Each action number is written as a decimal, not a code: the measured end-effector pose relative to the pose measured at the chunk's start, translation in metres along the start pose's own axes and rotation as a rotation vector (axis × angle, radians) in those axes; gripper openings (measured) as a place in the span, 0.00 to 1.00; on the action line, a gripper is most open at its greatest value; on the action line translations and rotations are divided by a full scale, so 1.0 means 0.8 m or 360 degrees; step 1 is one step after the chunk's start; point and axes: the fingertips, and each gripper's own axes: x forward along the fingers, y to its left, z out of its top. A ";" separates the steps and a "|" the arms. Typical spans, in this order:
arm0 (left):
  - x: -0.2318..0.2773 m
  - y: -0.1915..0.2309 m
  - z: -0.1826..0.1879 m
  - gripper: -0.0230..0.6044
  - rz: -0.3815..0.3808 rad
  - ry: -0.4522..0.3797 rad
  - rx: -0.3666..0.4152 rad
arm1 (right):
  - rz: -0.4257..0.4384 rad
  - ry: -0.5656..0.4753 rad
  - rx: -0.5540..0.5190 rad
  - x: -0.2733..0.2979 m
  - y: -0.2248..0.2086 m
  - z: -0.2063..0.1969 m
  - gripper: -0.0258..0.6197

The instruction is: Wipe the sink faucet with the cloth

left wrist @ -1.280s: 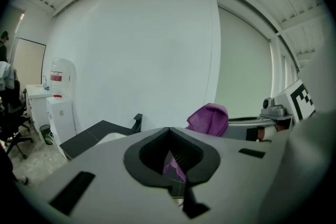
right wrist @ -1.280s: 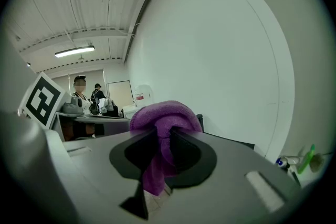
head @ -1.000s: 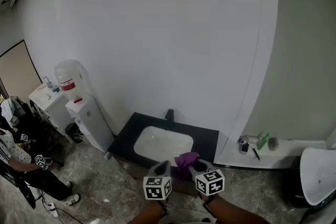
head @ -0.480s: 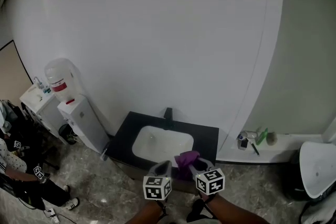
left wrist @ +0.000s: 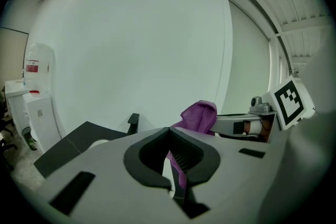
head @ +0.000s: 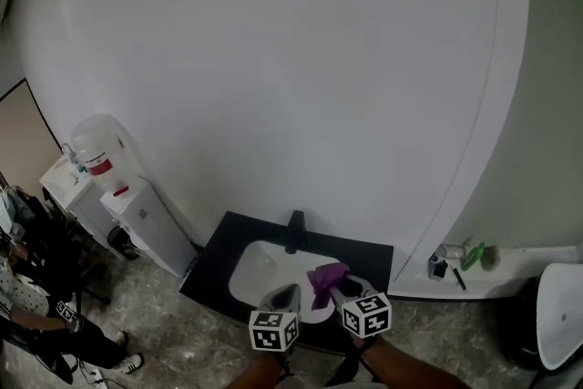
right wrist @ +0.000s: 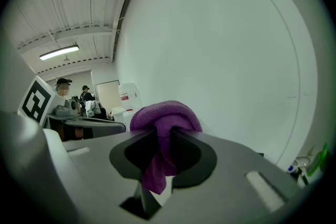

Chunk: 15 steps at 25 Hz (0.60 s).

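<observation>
A black faucet [head: 294, 230] stands at the back of a white basin [head: 260, 267] set in a black counter [head: 373, 258]. My right gripper [head: 339, 287] is shut on a purple cloth [head: 326, 278], which bunches above its jaws over the basin's front right. In the right gripper view the cloth [right wrist: 165, 118] fills the jaws of the right gripper [right wrist: 163, 136]. My left gripper [head: 284, 292] hovers just left of it, shut and holding nothing. The left gripper view shows the faucet [left wrist: 133, 122] ahead to the left of the left gripper [left wrist: 169, 131], and the cloth [left wrist: 199, 115] to the right.
A water dispenser [head: 98, 152] and a white cabinet [head: 150, 221] stand left of the counter. A person [head: 32, 310] is at the far left. A white ledge [head: 474, 280] with bottles lies to the right, beside a white fixture [head: 560, 314]. A plain white wall rises behind.
The head view has moved closer to the sink. Both grippers, the right still holding the cloth, now sit over the basin's front instead of the counter's front edge.
</observation>
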 end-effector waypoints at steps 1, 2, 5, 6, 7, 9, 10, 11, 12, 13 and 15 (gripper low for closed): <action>0.016 0.004 0.005 0.04 0.0009 0.0002 -0.0005 | 0.0010 0.0006 -0.0002 0.013 -0.014 0.005 0.15; 0.030 0.007 0.009 0.04 0.0017 0.0004 -0.0008 | 0.0021 0.0015 -0.0008 0.026 -0.026 0.009 0.15; 0.069 0.023 0.017 0.04 0.0041 0.0018 -0.0023 | 0.0050 0.0053 -0.0048 0.066 -0.059 0.020 0.15; 0.082 0.030 0.019 0.04 0.0047 0.0026 -0.0034 | 0.0055 0.0065 -0.0057 0.080 -0.069 0.022 0.15; 0.093 0.035 0.020 0.04 0.0049 0.0035 -0.0045 | 0.0059 0.0078 -0.0062 0.095 -0.077 0.023 0.15; 0.113 0.045 0.017 0.04 0.0036 0.0058 -0.0049 | 0.0062 0.0105 -0.0073 0.123 -0.093 0.020 0.15; 0.123 0.049 0.014 0.04 0.0025 0.0070 -0.0048 | 0.0062 0.0121 -0.0080 0.138 -0.101 0.018 0.15; 0.131 0.055 0.011 0.04 0.0016 0.0084 -0.0051 | 0.0061 0.0137 -0.0087 0.156 -0.108 0.016 0.15; 0.138 0.061 0.008 0.04 0.0010 0.0098 -0.0060 | 0.0060 0.0153 -0.0093 0.174 -0.115 0.016 0.15; 0.143 0.068 0.005 0.04 0.0005 0.0111 -0.0069 | 0.0056 0.0165 -0.0095 0.193 -0.121 0.017 0.15; 0.157 0.082 0.002 0.04 -0.0006 0.0132 -0.0074 | 0.0044 0.0178 -0.0097 0.233 -0.134 0.020 0.15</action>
